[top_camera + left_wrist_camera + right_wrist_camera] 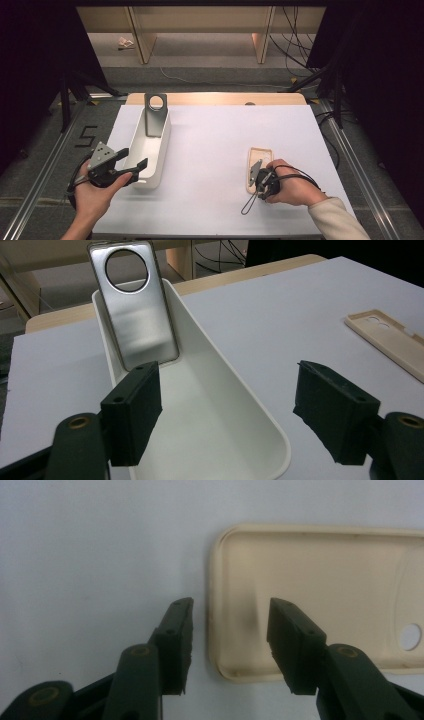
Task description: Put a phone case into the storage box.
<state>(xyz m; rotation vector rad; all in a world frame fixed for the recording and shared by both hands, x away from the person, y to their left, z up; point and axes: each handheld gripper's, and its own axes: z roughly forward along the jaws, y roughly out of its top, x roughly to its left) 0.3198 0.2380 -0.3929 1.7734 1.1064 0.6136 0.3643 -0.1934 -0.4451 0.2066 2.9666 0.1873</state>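
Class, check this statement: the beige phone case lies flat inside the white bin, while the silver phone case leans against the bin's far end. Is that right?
Not quite. The beige phone case lies flat on the table, outside the white bin, as the high view shows. The silver phone case does lean against the bin's far end.

Cables [295, 40] beyond wooden shelving [200, 22]

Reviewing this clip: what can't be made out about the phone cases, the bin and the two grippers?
- Beige phone case: near end hidden by the right gripper, high view; far end cut off by the right edge, right gripper view.
- Silver phone case: foot hidden behind the left gripper's jaw, left gripper view.
- White plastic bin: near corner cut by the bottom edge, left gripper view.
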